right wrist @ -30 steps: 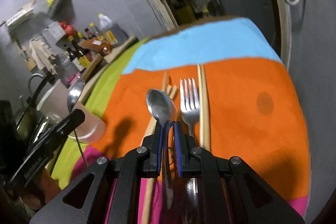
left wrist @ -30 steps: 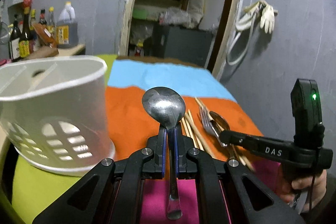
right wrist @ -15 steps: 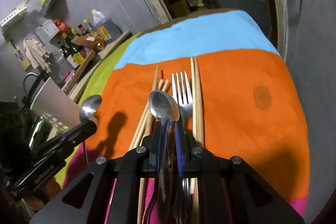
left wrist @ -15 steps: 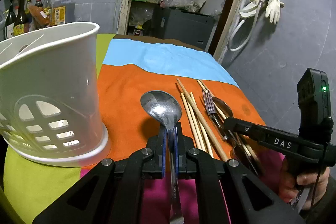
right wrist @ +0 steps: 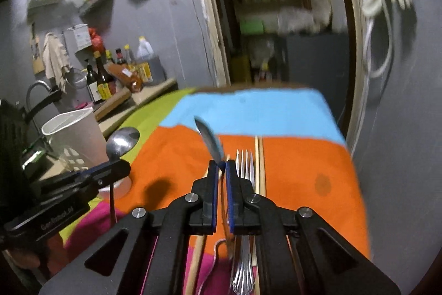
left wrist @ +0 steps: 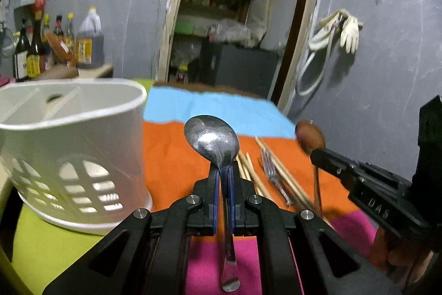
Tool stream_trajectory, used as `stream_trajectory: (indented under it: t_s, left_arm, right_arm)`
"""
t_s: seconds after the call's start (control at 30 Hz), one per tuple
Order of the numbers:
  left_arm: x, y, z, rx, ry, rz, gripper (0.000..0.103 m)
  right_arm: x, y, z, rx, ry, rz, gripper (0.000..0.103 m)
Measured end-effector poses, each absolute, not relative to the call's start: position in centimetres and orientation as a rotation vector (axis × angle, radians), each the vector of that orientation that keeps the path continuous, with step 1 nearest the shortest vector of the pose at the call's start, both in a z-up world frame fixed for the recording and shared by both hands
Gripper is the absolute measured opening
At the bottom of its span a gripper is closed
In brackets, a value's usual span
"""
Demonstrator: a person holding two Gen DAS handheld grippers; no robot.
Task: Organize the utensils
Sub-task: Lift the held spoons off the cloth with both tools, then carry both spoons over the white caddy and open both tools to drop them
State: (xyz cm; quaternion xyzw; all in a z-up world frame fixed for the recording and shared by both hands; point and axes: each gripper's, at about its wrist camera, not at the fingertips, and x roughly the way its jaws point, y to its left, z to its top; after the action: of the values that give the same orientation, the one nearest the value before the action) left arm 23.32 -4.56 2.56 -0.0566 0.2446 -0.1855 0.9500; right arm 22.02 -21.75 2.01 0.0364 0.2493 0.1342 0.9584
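Note:
My left gripper (left wrist: 223, 176) is shut on a steel spoon (left wrist: 212, 138), bowl up, held above the cloth just right of the white utensil holder (left wrist: 69, 145). My right gripper (right wrist: 220, 165) is shut on a second spoon (right wrist: 209, 140), lifted and tilted left, blurred. In the left wrist view that spoon (left wrist: 310, 136) shows raised at the right. A fork (right wrist: 244, 165) and wooden chopsticks (right wrist: 259, 165) lie on the orange cloth below the right gripper. The holder also shows in the right wrist view (right wrist: 74, 134) at the left.
The table carries a striped cloth (right wrist: 304, 173) of blue, orange, pink and green. Sauce bottles (left wrist: 36, 51) stand on a counter behind the holder. A grey wall (left wrist: 386, 90) runs close along the table's right edge. A doorway (left wrist: 226, 32) opens behind.
My right gripper has lifted its spoon off the pile and tilted it. My left gripper has risen with its spoon and pitched up beside the holder.

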Motion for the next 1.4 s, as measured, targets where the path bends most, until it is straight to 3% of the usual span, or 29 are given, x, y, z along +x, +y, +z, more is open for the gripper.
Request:
stream_trajectory:
  t_s: [0.17,1.4]
  left_arm:
    - [22.2,-4.6,3.1,-0.117,0.427,-0.386,0.004]
    - [21.7,-4.0,3.8,-0.137,0.408,-0.387,0.004]
  right_arm:
    - [21.2,-20.8,3.0,0.032,0.429,0.245,0.003]
    - [19.5,-22.5,4.1,0.123,0.294,0.227,0.001]
